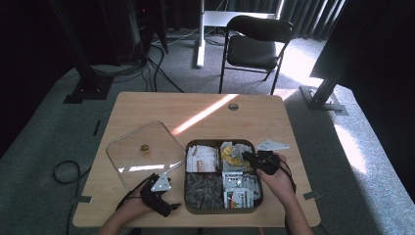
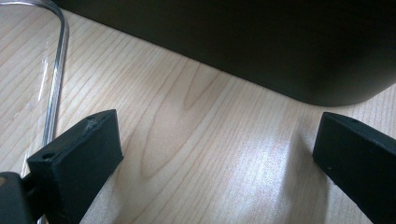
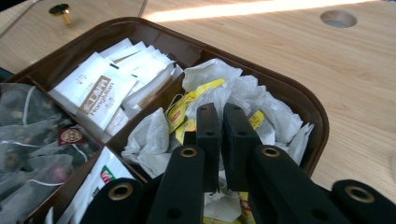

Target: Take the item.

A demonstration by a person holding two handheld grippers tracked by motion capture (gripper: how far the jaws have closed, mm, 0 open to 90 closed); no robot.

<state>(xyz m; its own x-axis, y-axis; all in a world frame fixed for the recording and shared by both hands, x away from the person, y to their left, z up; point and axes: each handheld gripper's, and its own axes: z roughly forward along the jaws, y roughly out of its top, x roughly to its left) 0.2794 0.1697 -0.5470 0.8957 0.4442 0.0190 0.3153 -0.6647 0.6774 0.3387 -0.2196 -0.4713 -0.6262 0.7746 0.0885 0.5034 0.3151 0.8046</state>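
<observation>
A brown four-part tray of tea sits at the front of the wooden table. My right gripper reaches into its back right compartment, over white tea bags with yellow tags. Its jaws stand almost together, shut; whether a bag or string is pinched between them I cannot tell. My left gripper lies on the table by the tray's front left corner. Its jaws are wide open over bare wood, with the dark tray wall just ahead.
A clear lid with a gold knob lies left of the tray; its edge is beside my left jaw. White sachets, dark mesh bags and printed packets occupy the other compartments. A folding chair stands beyond the table.
</observation>
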